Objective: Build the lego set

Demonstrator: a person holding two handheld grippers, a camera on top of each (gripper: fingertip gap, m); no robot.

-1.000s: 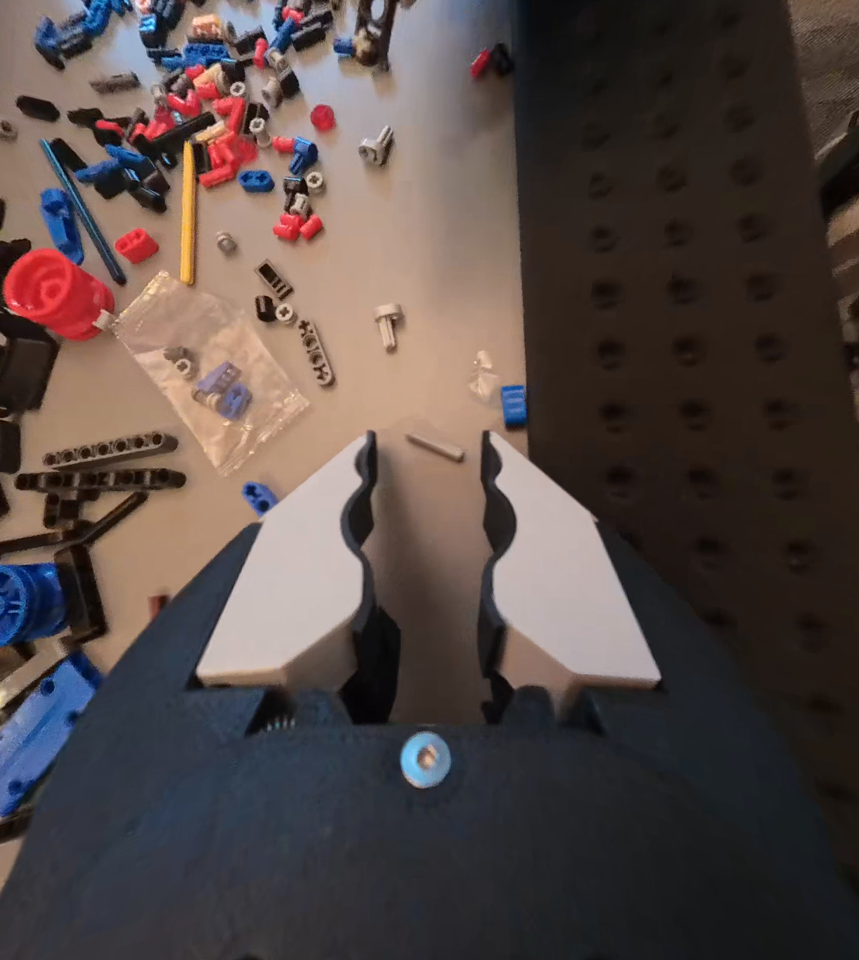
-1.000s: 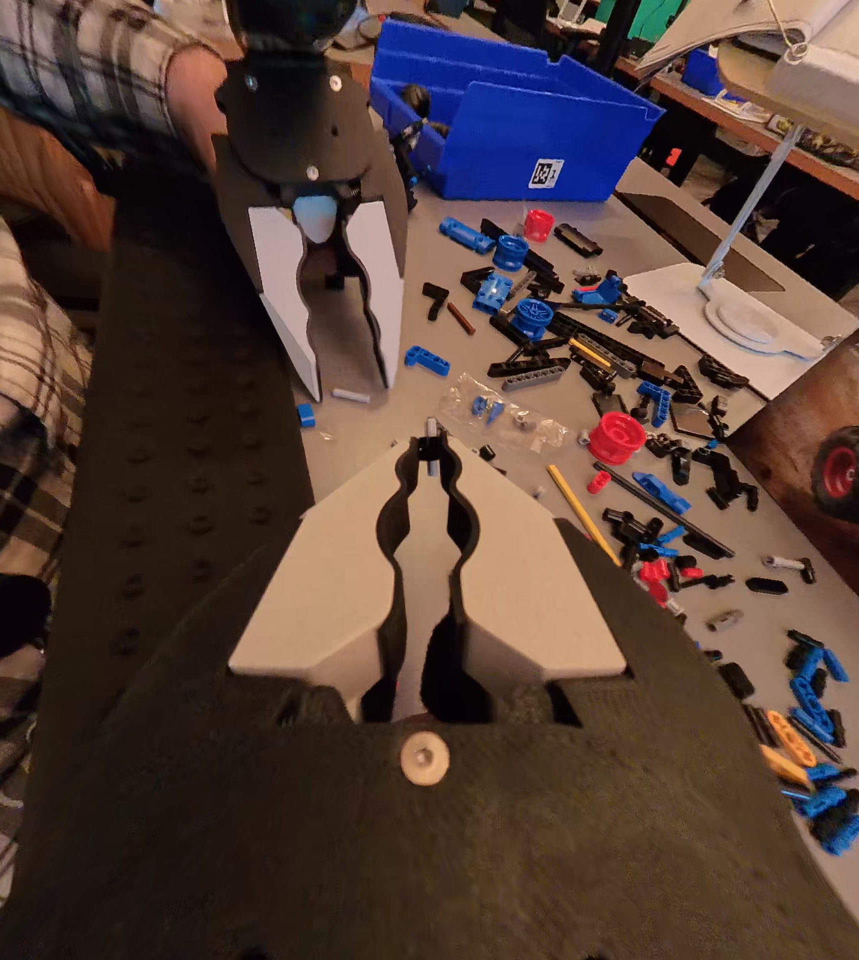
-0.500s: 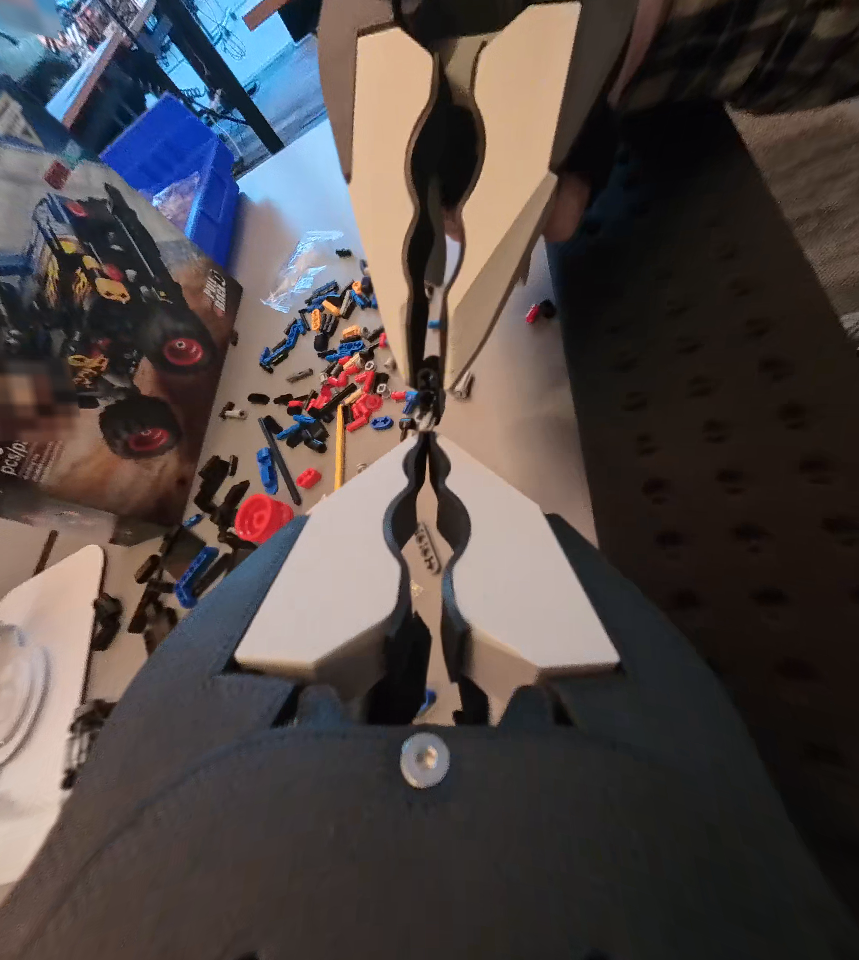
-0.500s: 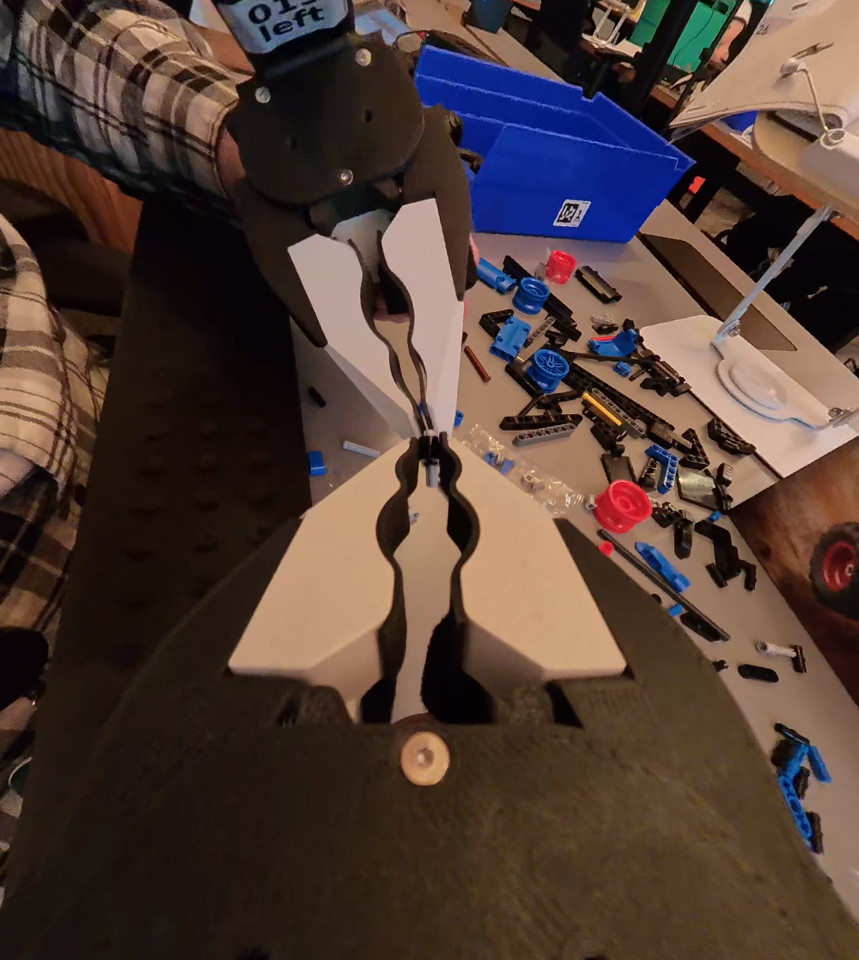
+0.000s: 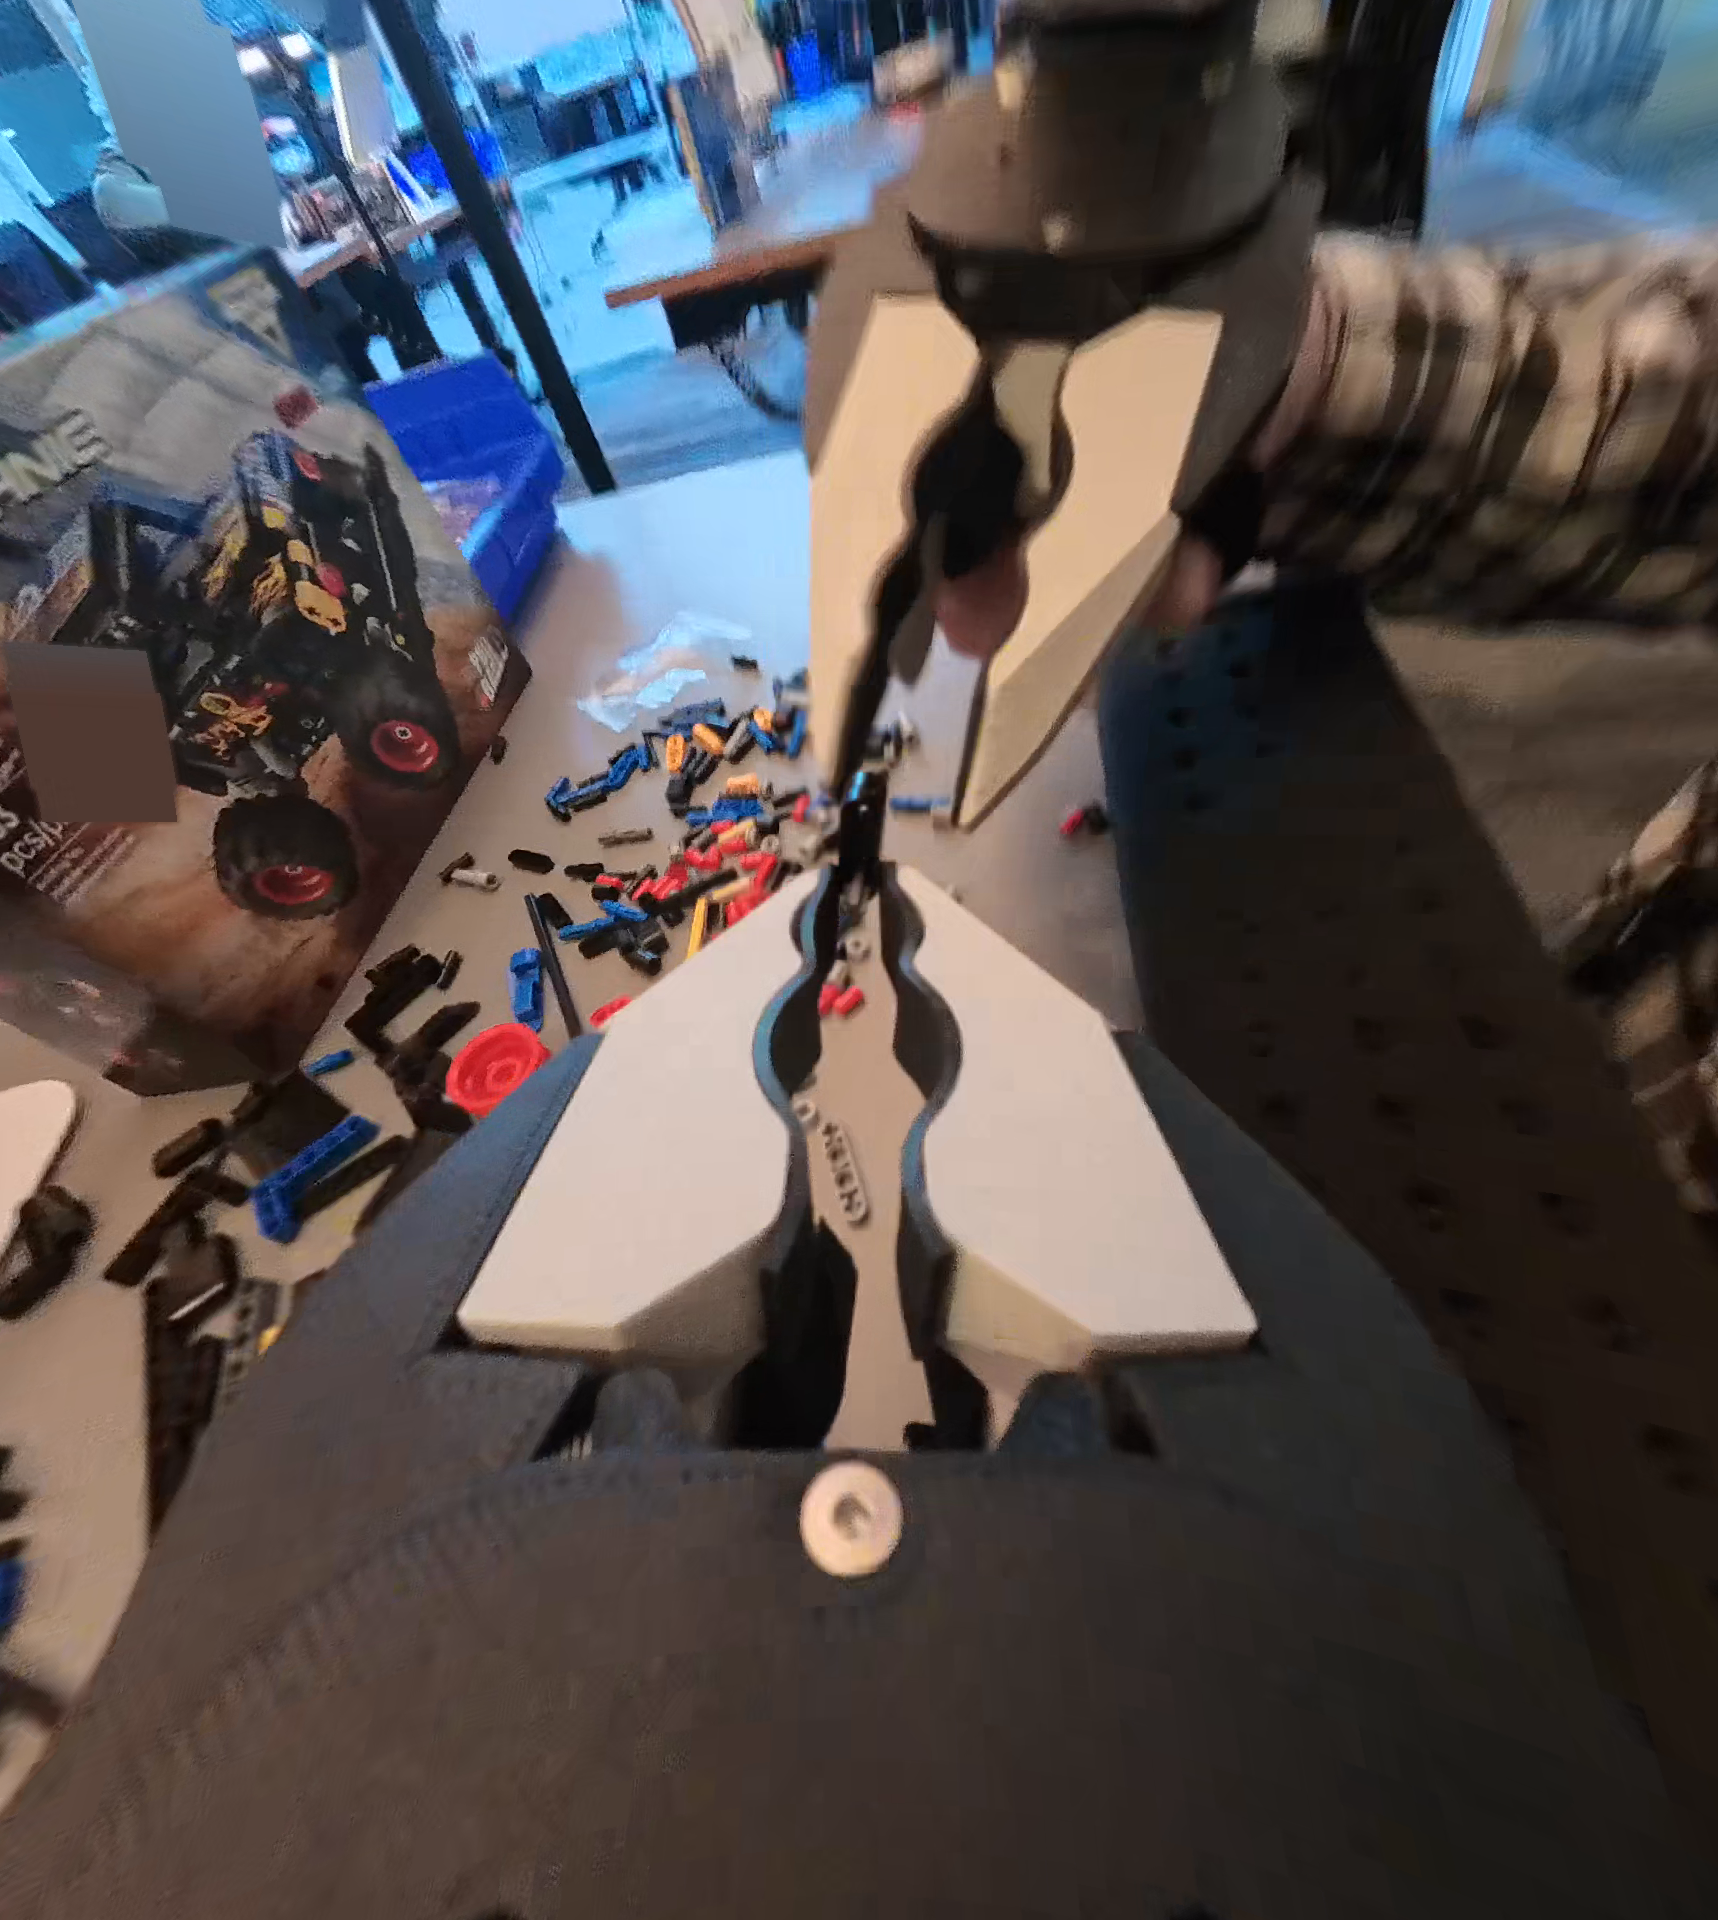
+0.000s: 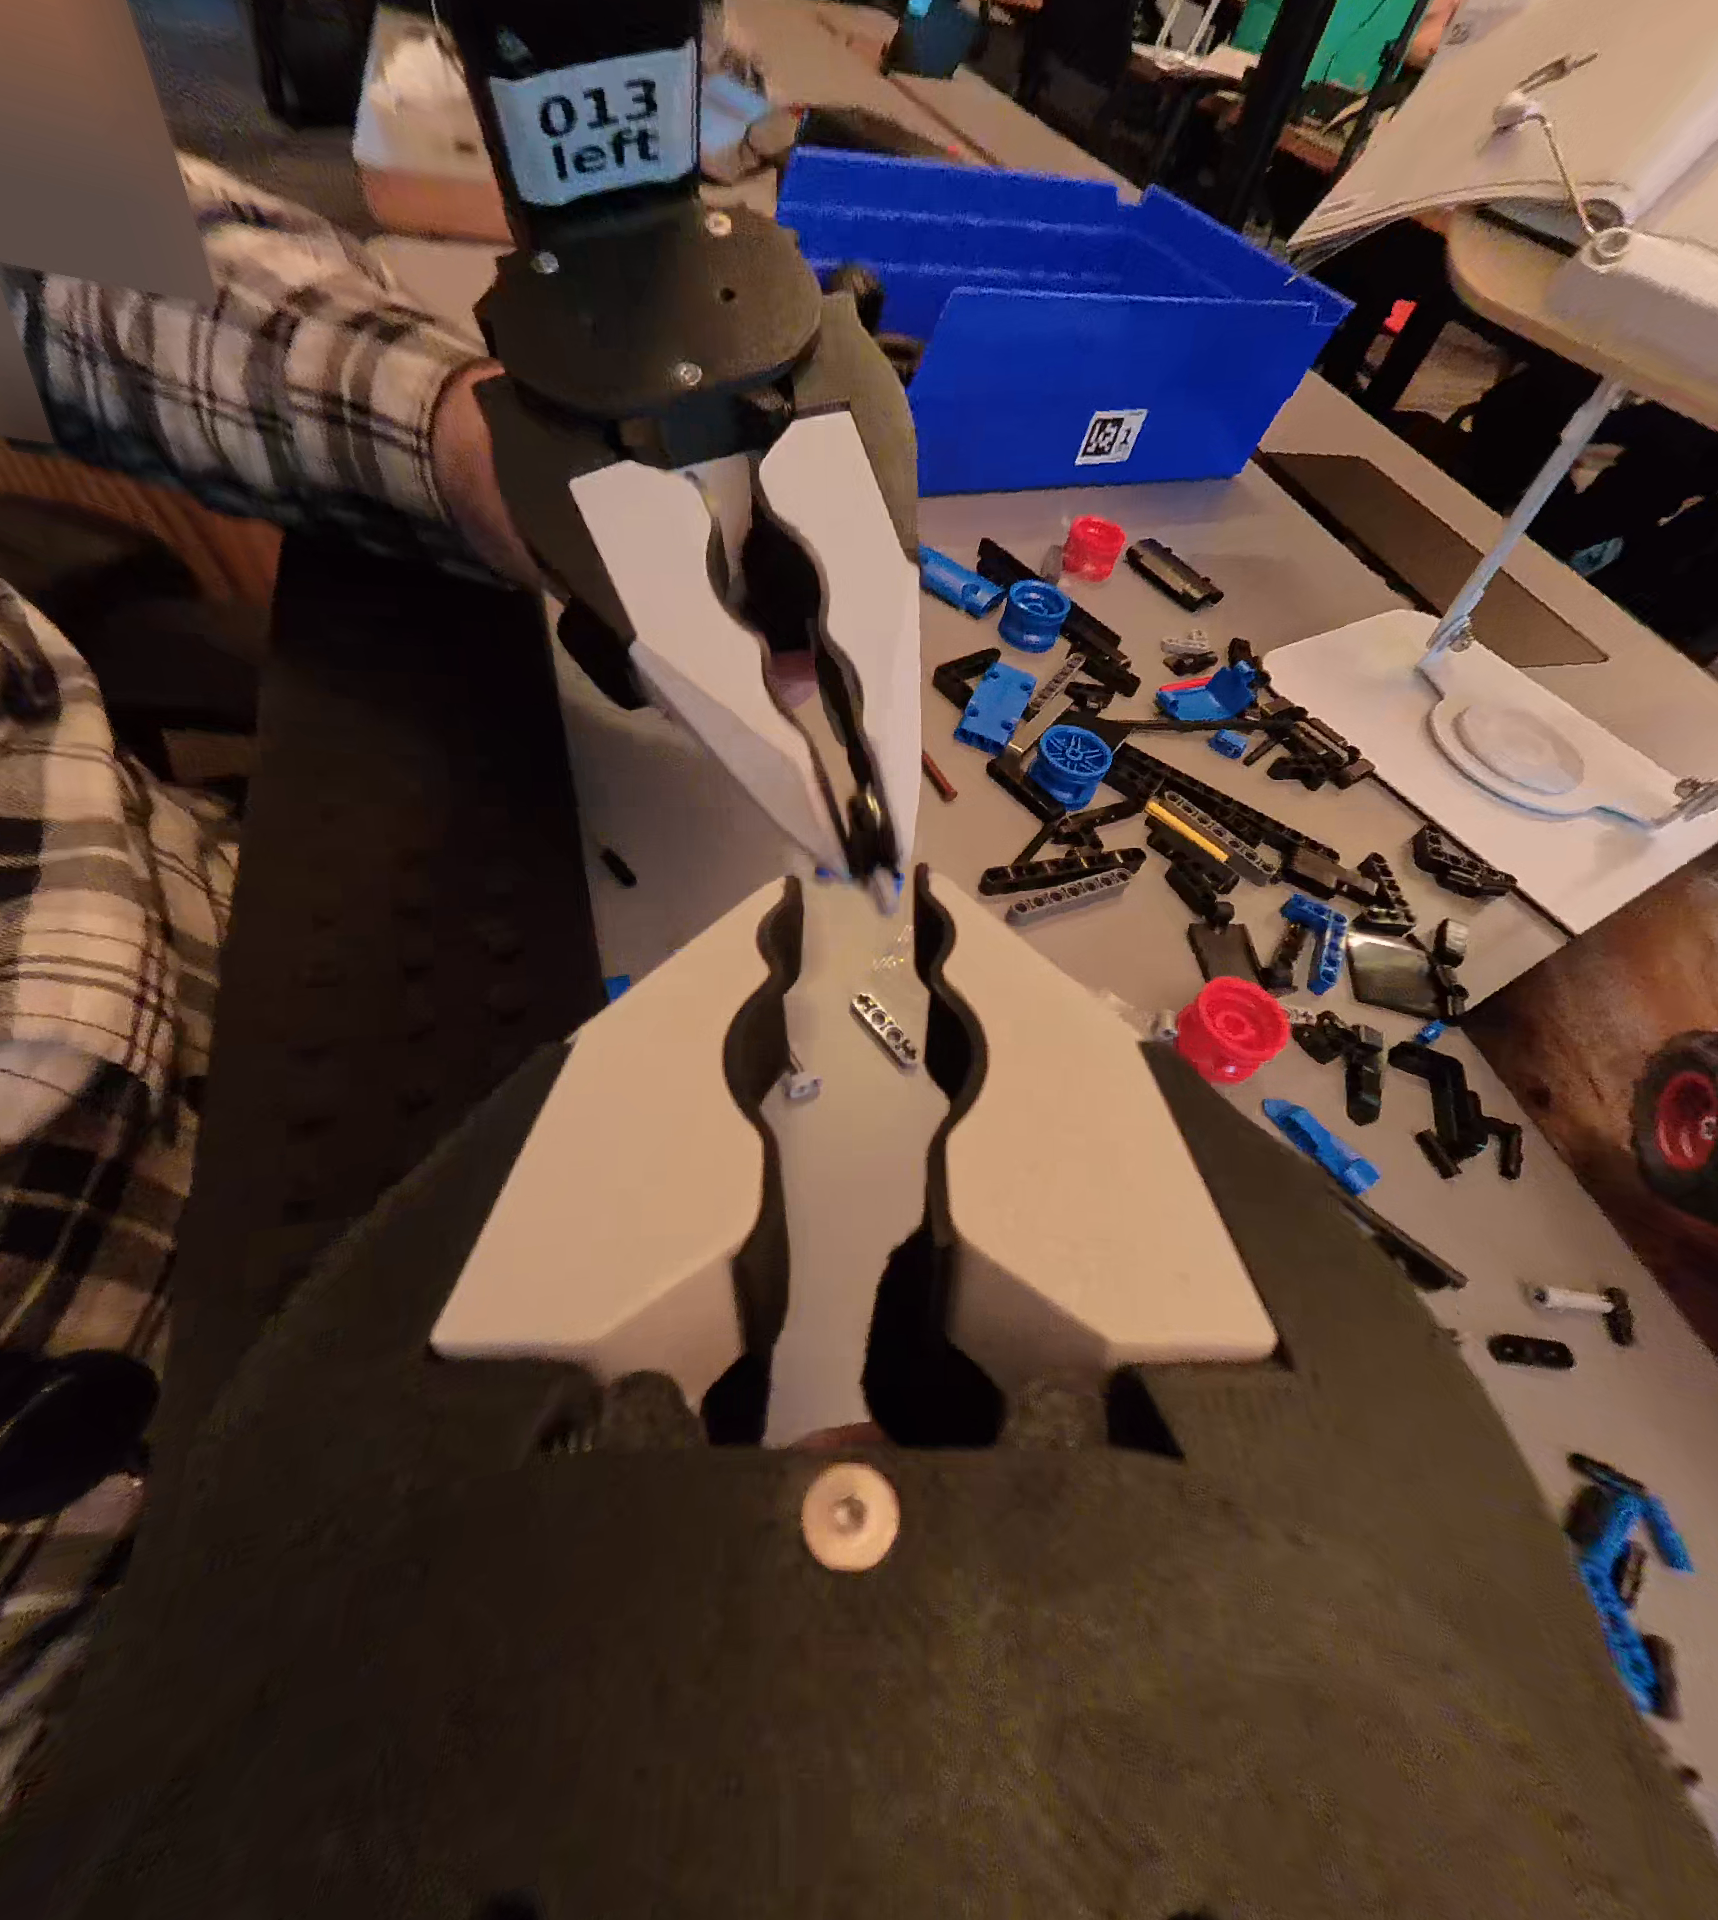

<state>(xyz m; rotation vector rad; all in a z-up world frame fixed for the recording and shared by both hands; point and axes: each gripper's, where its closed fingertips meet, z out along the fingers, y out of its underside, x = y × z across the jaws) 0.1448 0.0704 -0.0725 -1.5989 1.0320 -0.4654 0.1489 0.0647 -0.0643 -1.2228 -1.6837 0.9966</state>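
Observation:
My left gripper (image 5: 855, 883) is shut on a small black lego piece (image 5: 860, 821) that sticks out past its tips. In the right wrist view it (image 6: 865, 868) points down towards me, with the black piece (image 6: 865, 821) and a small grey and blue bit at its tip. My right gripper (image 6: 855, 888) is open and empty, its tips on either side of the left gripper's tip. It also shows in the left wrist view (image 5: 907, 795), jaws apart, just above the black piece. Both are held above the grey table (image 6: 1094, 977).
Loose lego pieces (image 5: 709, 842) are scattered over the table, with a red wheel (image 6: 1232, 1029) and a flat grey beam (image 6: 884, 1031) below the grippers. The set's box (image 5: 159, 675), a blue bin (image 6: 1094, 384), a white lamp base (image 6: 1520, 748) and a black perforated mat (image 5: 1354, 1039) surround them. Both grippers' tips are close together, under 4 cm apart. Both grippers' tips are roughly 15 centimeters from the red wheel (image 6: 1232, 1029). My left wrist view (image 5: 514, 1054) looks at it from another angle.
My right gripper has opened and let go of the small pin it held at its tips. My left gripper closed on the black piece, rose from the table and stays tip to tip with the right.

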